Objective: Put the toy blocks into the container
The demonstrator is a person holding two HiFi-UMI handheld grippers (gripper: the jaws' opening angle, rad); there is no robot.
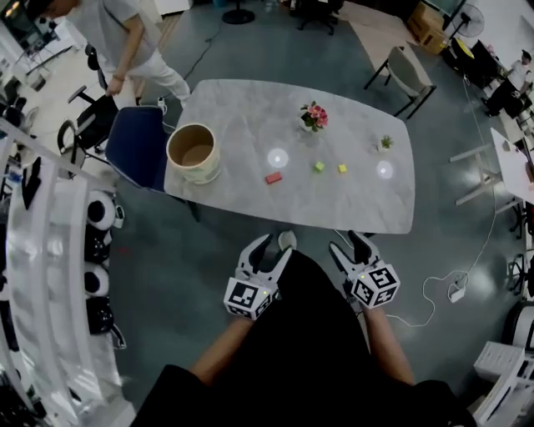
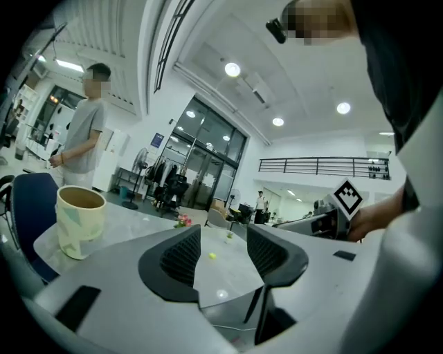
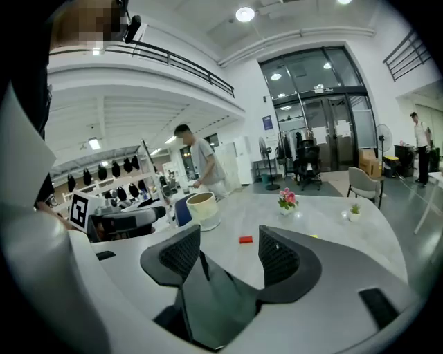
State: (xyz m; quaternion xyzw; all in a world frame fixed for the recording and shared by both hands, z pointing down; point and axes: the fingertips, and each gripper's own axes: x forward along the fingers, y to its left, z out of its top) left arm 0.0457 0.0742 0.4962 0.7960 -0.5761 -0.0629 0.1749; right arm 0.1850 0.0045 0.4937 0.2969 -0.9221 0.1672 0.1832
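jaws: left gripper (image 1: 274, 248), right gripper (image 1: 348, 243) both spread, empty
risk: red block (image 1: 273, 178) small, off-centre pinch could squirt it off table (image 1: 250, 117)

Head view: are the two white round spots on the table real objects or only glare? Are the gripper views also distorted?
Head view: the left white spot and the right white spot look like lamp glare on the glossy table, not objects; the table edges bow from wide-angle distortion. Left gripper view: dark corners and strong curvature. Right gripper view: the same curvature, and the ceiling lamp is blown out.
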